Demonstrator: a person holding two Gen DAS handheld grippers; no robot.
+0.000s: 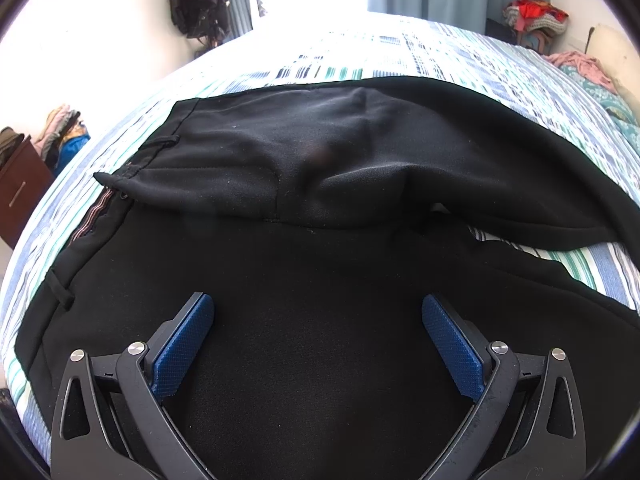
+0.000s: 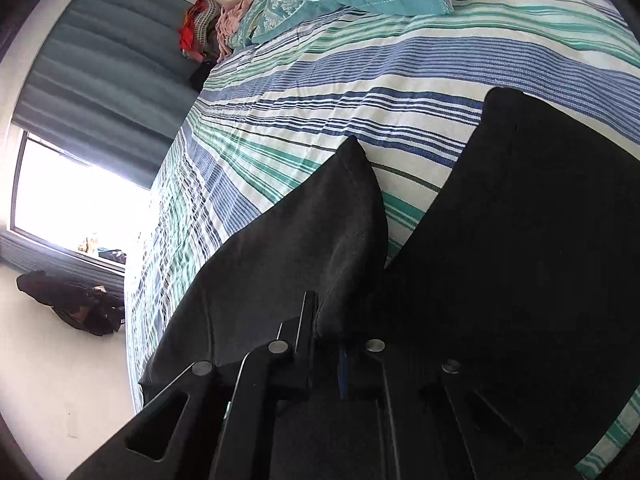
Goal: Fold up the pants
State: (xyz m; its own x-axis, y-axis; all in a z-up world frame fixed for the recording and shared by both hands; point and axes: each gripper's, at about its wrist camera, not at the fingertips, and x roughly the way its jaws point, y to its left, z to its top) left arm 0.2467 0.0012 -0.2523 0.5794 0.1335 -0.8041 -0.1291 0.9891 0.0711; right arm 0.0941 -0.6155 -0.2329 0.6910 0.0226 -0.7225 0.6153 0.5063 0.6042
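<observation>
Left wrist view shows the bed (image 1: 360,60), covered by a striped sheet, with the black pants (image 1: 320,248) spread across it. The waistband (image 1: 90,220) lies at the left, and both legs run off to the right. The far leg (image 1: 500,152) is bunched and raised in a loose ridge over the near one, so the two legs do not lie flat on each other yet.

Right wrist view shows the same pants from the leg end. One leg (image 2: 304,240) stands up in a pointed fold, the other (image 2: 540,240) lies flat to the right, and a strip of sheet shows between them.

I judge the step in hand is to bring one leg over the other. To do it well, the held cloth should be carried across low and kept taut, so that the seams meet and the ridge near the crotch is pulled out. The waist should be held down so it does not slide.

The left gripper (image 1: 318,312) hovers wide open above the seat of the pants and holds nothing. The right gripper (image 2: 326,332) is closed, its jaws pinching the black cloth of the raised leg.
</observation>
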